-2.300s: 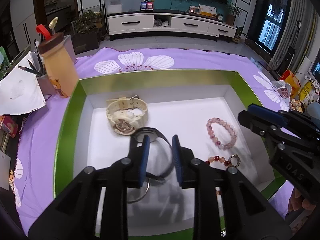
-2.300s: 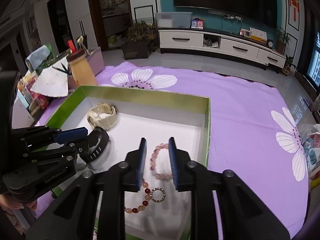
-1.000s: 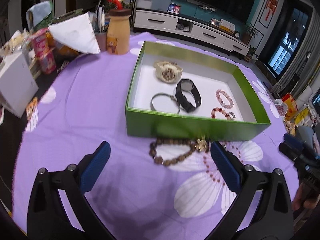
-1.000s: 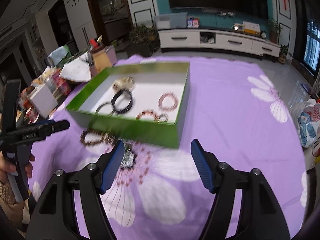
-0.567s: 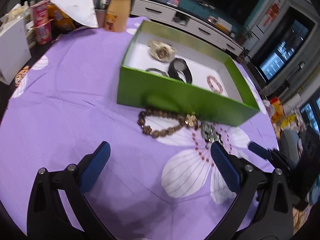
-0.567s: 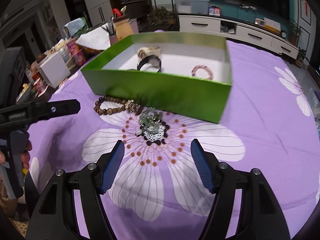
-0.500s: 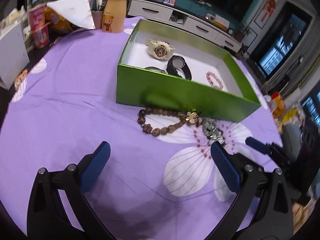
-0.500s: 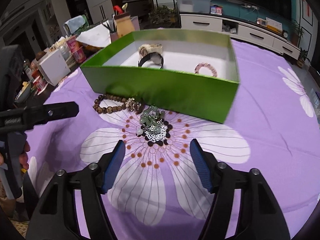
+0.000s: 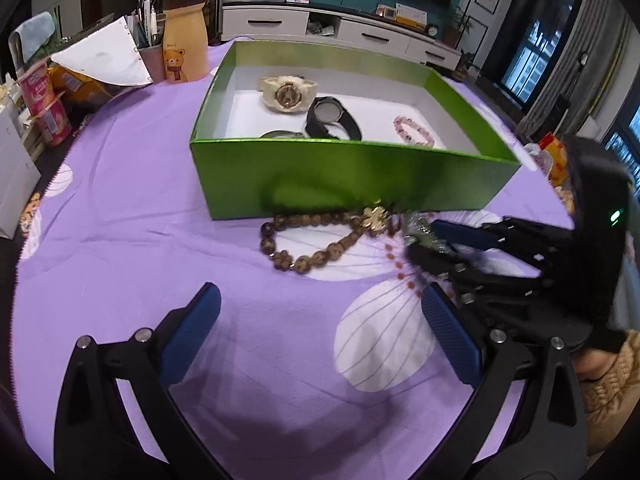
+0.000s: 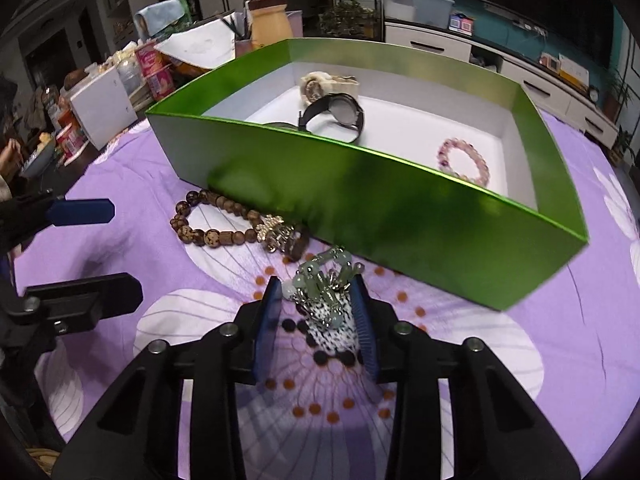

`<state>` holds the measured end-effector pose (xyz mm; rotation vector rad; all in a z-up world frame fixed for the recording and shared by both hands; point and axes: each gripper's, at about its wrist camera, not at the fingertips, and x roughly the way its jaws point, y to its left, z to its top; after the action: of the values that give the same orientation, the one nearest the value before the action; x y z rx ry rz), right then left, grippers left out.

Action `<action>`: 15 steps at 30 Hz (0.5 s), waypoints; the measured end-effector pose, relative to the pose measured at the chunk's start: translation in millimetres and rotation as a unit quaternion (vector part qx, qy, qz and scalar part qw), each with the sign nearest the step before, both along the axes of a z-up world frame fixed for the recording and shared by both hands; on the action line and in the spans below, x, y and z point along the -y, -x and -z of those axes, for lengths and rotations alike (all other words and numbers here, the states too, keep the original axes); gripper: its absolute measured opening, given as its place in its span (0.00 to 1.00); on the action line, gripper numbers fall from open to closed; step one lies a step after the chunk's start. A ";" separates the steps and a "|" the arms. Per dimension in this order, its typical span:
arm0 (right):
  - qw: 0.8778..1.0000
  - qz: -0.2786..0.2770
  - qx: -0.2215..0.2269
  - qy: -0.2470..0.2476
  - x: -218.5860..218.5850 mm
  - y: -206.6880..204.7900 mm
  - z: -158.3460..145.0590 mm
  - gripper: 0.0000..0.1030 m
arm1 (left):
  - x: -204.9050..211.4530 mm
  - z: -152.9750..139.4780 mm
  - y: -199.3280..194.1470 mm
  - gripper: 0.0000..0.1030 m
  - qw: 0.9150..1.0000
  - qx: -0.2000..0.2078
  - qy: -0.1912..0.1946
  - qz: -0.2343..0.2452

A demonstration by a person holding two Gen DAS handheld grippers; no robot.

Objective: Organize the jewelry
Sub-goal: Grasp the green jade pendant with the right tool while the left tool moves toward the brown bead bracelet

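Pale-green bead jewelry (image 10: 320, 292) – tangled, blurred, right gripper (image 10: 316, 312) closing around it

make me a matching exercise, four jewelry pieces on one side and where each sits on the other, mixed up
Things:
1. cream watch
2. pink bead bracelet
3. brown bead bracelet
4. pale green charm piece

Places:
A. on the purple cloth, against the green box's front wall
B. between the right tool's closing pads
C. inside the box, near its far wall
D. inside the box, at its right end

Pairs: 1-C, 2-D, 3-A, 4-B
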<state>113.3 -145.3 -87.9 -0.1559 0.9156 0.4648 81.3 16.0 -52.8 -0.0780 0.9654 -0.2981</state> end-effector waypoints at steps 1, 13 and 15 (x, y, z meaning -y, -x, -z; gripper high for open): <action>1.000 -0.003 0.001 0.001 -1.2 -0.1 -0.2 0.27 | 0.3 0.1 -1.3 0.98 1.000 -0.004 0.007 -0.002; 0.999 0.017 -0.015 -0.043 25.4 4.8 -2.9 0.05 | 12.3 10.1 -5.2 0.98 0.998 -0.018 0.057 0.009; 0.998 0.025 -0.011 -0.053 34.5 9.8 -7.2 0.05 | 12.3 10.7 -4.1 0.98 0.998 -0.016 0.056 0.011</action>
<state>103.5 -179.8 -80.7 -0.0305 0.9128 0.4681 85.4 3.7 -63.6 -0.1744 0.9815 -0.3718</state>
